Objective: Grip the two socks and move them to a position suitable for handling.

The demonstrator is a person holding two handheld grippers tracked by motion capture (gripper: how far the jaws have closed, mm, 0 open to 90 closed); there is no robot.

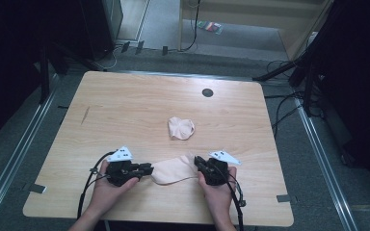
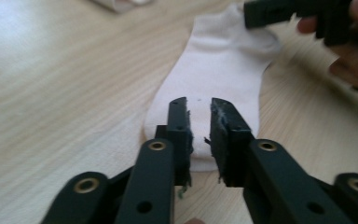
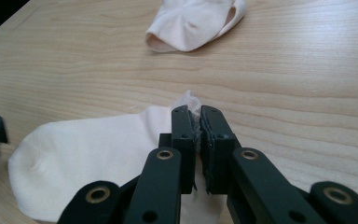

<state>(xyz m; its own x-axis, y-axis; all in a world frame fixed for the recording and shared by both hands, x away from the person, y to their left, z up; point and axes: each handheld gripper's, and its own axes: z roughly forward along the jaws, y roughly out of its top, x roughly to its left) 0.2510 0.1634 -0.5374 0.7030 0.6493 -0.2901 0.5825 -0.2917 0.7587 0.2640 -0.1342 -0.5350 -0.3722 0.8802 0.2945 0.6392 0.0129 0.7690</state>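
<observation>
Soft, light, floppy sock (image 1: 173, 169) at 6 o'clock on tabletop (image 1: 125, 110); best pinched at edges. Right claw (image 3: 198, 112) clamped on its cuff; left claw (image 2: 199, 103) narrow over its toe, not gripping.

Bare table (image 1: 125, 110) is lying ahead of both sets of jaws – room to pass. A crumpled sock (image 1: 180, 128) is sitting ahead of the right gripper (image 1: 198, 161) – the one obstacle. The flat sock (image 1: 173, 171) is spanning the gap between the jaws.
</observation>
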